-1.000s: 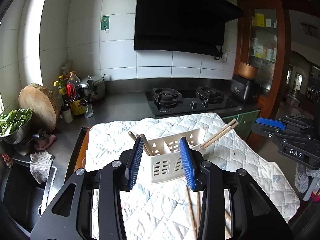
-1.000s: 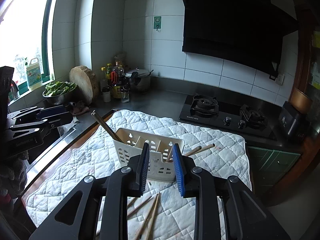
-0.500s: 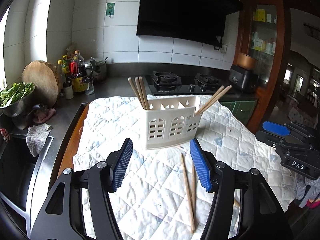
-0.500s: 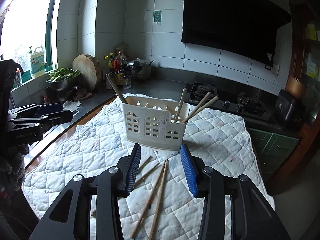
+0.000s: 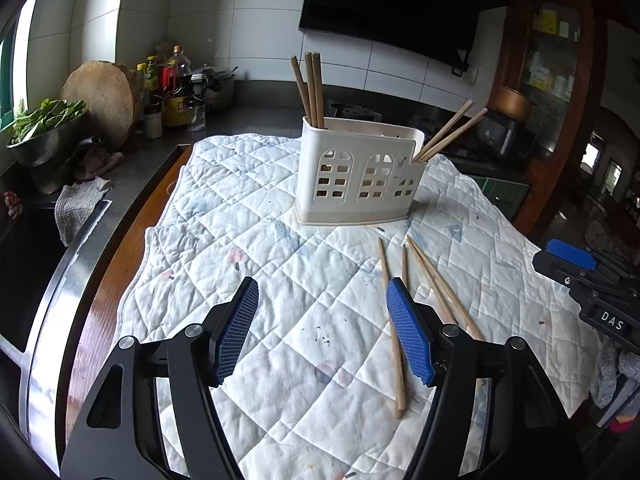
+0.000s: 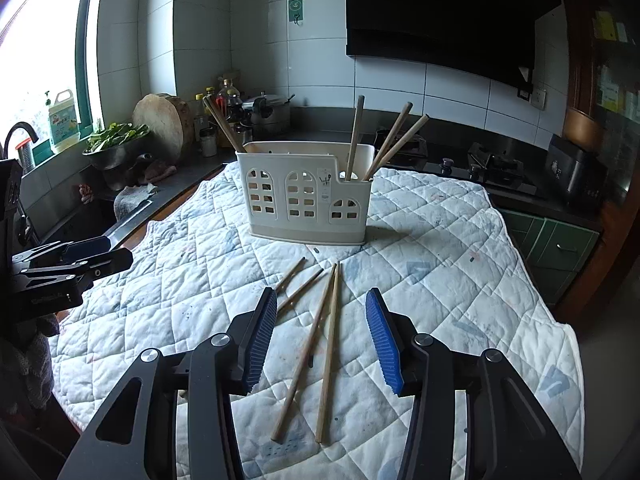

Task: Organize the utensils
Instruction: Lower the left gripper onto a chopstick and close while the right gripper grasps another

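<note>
A cream plastic utensil holder (image 5: 358,176) stands upright on a white quilted cloth (image 5: 260,248); it also shows in the right wrist view (image 6: 306,196). Wooden chopsticks stand in its left end (image 5: 310,88) and right end (image 5: 452,130). Several loose chopsticks (image 6: 316,340) lie on the cloth in front of it, also visible in the left wrist view (image 5: 416,292). My left gripper (image 5: 322,328) is open and empty above the cloth. My right gripper (image 6: 320,340) is open and empty, its jaws straddling the loose chopsticks from above.
A sink (image 5: 24,264) and counter with a bowl of greens (image 5: 44,128), round chopping block (image 5: 100,96) and bottles (image 5: 172,88) lie left. A gas hob (image 6: 480,164) is behind. The cloth's edge (image 6: 568,344) drops off at right.
Both grippers have pulled back and down from the holder and opened wider. The holder now stands farther ahead and the loose chopsticks lie between the jaws.
</note>
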Demonstrator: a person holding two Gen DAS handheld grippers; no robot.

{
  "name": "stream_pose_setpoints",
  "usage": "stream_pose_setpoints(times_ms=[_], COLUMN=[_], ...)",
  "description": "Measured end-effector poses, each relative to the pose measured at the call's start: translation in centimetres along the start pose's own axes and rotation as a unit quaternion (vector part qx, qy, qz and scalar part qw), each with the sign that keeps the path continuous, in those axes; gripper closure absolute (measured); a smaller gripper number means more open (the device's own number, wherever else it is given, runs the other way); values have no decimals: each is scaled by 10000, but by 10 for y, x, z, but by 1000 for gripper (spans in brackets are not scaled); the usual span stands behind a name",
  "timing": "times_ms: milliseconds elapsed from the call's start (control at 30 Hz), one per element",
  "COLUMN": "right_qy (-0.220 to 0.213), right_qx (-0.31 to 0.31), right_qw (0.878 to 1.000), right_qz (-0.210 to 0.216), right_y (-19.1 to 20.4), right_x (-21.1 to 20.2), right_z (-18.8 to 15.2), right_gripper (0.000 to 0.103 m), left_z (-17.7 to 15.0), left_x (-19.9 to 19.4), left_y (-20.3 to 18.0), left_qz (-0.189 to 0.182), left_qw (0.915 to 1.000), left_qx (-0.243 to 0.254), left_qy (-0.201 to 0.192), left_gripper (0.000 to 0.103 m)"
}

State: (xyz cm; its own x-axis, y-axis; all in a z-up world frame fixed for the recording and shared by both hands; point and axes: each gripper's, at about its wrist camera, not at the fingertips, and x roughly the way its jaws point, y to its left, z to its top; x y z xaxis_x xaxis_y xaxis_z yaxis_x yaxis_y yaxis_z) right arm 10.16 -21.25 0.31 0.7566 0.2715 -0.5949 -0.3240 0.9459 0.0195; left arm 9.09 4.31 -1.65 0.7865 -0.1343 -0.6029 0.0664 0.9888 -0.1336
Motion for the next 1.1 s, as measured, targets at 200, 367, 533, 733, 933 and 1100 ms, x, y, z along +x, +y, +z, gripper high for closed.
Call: stream_pose_setpoints(times_ms=[200, 367, 533, 733, 933, 1100], right_qy=[183, 304, 471, 713, 859, 888], right_qx=[71, 175, 281, 391, 479, 504], right_qw=[9998, 9994, 9985, 9967, 9951, 9948], right_qz=[-16, -6, -47, -27, 17, 26], right_y=[0, -4, -11, -14, -15, -16], right_x=[11, 18, 25, 34, 41, 42], right_z=[-17, -31, -45, -63, -74, -76], right_gripper=[57, 57, 57, 57, 57, 57], left_z=[-13, -24, -38, -54, -65, -64], left_x=[6, 14, 24, 37, 52, 65], left_y=[-2, -8, -15, -27, -39, -46], left_qz=[36, 62, 8, -109, -233, -301], left_qw=[9999, 9996, 9988, 9969, 9944, 9925], left_qx=[-16, 65, 125, 227, 295, 348], left_qy=[120, 265, 463, 740, 991, 1136], left_gripper=[36, 33, 33, 33, 35, 44])
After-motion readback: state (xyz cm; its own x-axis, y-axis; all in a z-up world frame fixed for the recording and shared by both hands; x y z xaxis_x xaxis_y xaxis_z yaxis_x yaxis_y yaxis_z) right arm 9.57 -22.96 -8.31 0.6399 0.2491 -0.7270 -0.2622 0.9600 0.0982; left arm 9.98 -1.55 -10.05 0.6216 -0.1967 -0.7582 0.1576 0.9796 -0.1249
